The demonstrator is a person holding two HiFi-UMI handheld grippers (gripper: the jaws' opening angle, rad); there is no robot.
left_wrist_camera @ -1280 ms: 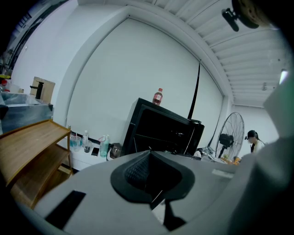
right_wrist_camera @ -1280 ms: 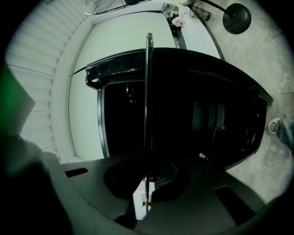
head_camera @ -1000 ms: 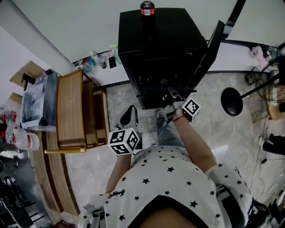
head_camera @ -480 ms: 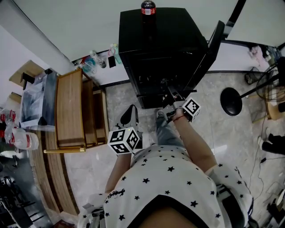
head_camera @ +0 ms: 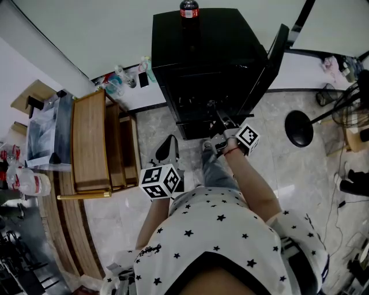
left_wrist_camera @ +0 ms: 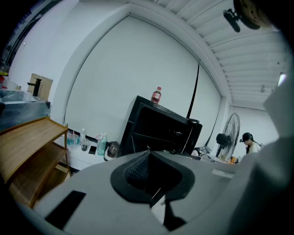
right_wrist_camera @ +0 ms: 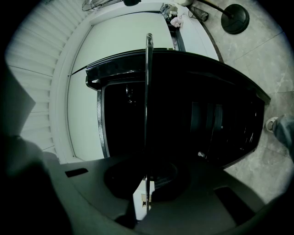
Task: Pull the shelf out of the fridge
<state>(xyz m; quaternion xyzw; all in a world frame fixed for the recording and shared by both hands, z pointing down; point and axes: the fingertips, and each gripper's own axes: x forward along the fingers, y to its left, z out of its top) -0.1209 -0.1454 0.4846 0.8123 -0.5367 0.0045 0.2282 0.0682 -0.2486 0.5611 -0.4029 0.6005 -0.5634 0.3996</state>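
Head view: black box-shaped fridge [head_camera: 202, 46] stands against the white wall, its black door [head_camera: 271, 60] swung open to the right. A dark bottle with red label [head_camera: 189, 10] stands upright on the fridge top. Right tool [head_camera: 215, 110] reaches level into the open front, its marker cube just behind. Left tool [head_camera: 168, 145] hangs lower left, well apart from the fridge, over the grey marble-tile floor [head_camera: 288, 178], pointing slightly down. A slatted wooden rack [head_camera: 89, 144] stands at left, and the round black base of a floor fan [head_camera: 298, 129] at right. The person's white star-print shirt [head_camera: 219, 230] fills the bottom.

Right gripper view: right tool [right_wrist_camera: 146, 198] has its jaws clamped on the front wire of the thin metal wire shelf [right_wrist_camera: 148, 92]. The wire runs straight up the frame from between the pads. The view is rolled sideways. The shelf sits in the dark fridge cavity with its front edge at the opening. How far out it is, cannot tell; the interior is too dark.

Left gripper view: left tool [left_wrist_camera: 153, 198] has its jaws together with nothing between them. The fridge and bottle show ahead, the rack at left.
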